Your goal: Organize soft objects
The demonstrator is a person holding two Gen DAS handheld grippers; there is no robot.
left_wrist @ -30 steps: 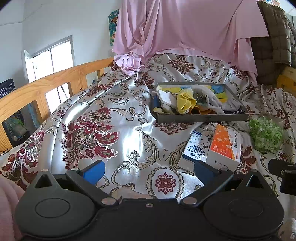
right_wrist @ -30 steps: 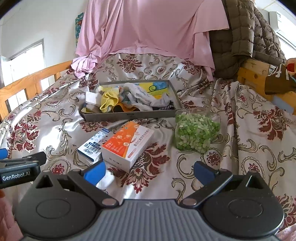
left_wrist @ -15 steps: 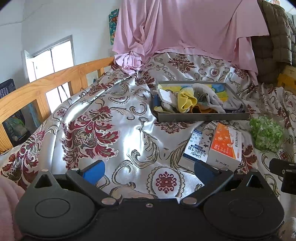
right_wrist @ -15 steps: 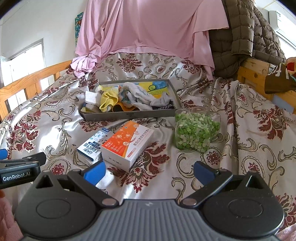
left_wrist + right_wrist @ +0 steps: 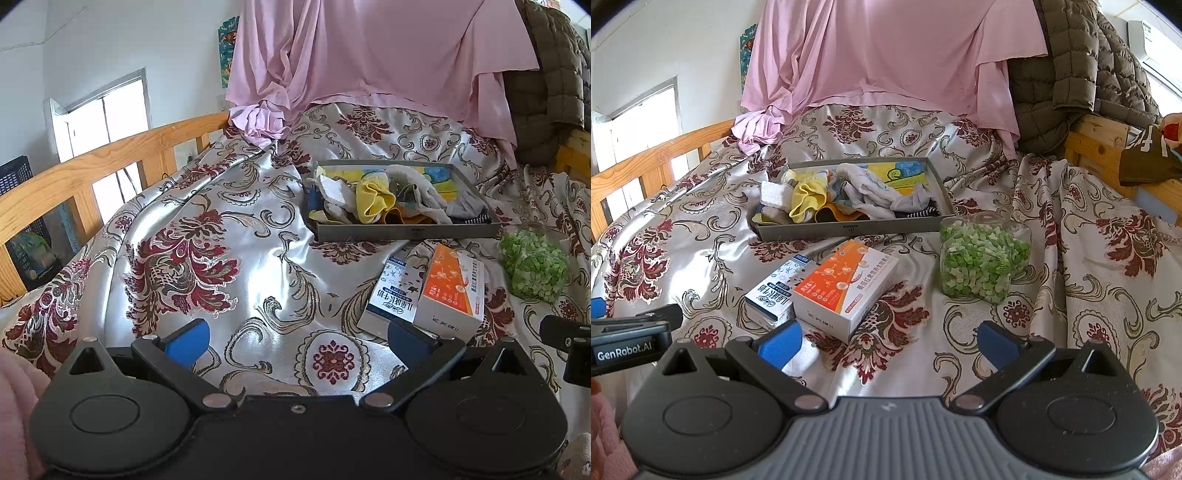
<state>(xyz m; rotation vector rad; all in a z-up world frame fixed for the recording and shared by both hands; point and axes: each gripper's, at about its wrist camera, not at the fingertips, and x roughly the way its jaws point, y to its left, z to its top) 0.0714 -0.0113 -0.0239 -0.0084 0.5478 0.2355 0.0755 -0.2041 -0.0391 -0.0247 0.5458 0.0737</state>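
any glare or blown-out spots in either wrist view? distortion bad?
Left wrist: window blown out white, strong sheen on the satin bedspread, fisheye bends the wooden bed rail. Right wrist: softer sheen on the bedspread, window overexposed at the left edge, corners vignetted black; the tray stays sharp.

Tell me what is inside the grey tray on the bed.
The grey tray holds a jumble of soft pieces: a yellow cloth, a white cloth, an orange piece and a striped piece. A colourful picture lines its floor; the cloths cover most of it.
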